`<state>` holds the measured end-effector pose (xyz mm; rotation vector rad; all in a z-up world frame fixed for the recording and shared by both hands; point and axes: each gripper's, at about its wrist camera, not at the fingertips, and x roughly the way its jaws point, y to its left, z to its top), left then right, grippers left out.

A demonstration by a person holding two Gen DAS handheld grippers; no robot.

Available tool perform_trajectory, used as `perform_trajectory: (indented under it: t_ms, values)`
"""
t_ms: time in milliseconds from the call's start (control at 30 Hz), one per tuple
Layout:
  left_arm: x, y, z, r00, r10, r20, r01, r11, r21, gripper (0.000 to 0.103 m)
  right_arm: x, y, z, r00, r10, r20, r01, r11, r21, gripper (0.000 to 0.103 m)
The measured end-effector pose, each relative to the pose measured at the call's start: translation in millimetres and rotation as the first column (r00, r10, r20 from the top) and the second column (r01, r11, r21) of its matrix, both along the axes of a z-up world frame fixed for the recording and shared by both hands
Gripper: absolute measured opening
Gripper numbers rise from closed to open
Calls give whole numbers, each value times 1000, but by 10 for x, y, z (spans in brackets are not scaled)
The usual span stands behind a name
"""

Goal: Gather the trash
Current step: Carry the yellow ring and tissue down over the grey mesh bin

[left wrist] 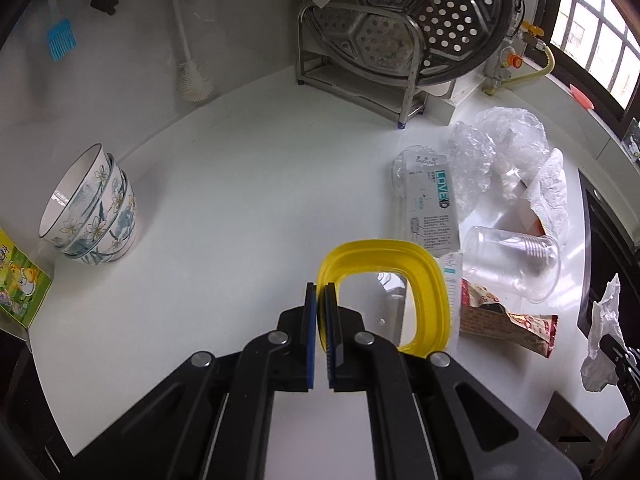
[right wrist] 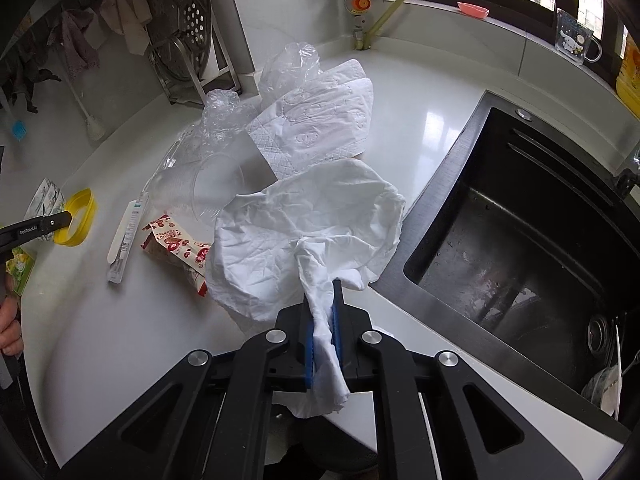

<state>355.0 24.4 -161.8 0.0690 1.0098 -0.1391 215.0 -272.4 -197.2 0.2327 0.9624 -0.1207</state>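
I am reading "LOVE" in white letters on a teal strip running down the white blister pack (left wrist: pixel 430 204) lying on the counter, with "DUOLEKE" in small grey print near its top; the fine print lower down is blurring past reading. I am also making out "GenRobot.AI" in white along the black finger of my left gripper (right wrist: pixel 64 222).

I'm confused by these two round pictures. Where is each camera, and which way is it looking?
Left wrist: on the left hand-held gripper, looking down its fingers, shut on a yellow lid, over the white counter.
Right wrist: on the right hand-held gripper, shut on a crumpled tissue, beside the black sink; a person's fingers show at the left edge.
Shared: lid, clear cup, red snack wrapper.
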Motion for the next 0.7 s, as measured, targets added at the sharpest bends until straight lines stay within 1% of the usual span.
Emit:
perform_trajectory:
  t_ms: [167,300,400,567,700]
  values:
    - [-431,-211,234,999,-21,37,21,1000,-13,5,-374,-97,124,1000,18,19,-18,1000,2,7]
    - [-919,-419,367,998,-31,60,33,999,-33,5,-779,-232,184,998,42,38,-43,999,11,7]
    - [-1376,-599,435,997,-27,75,31,999,-44,5,-1148,-324,184,996,74,49,-76,997,20,7]
    - [-2226,-932,411,997,-27,78,32,998,-54,5,-1809,-378,75,989,139,54,-141,989,37,7]
    - [-2838,-1182,316,997,-44,64,48,997,-53,5,-2255,-364,-102,983,181,24,-182,982,45,7]
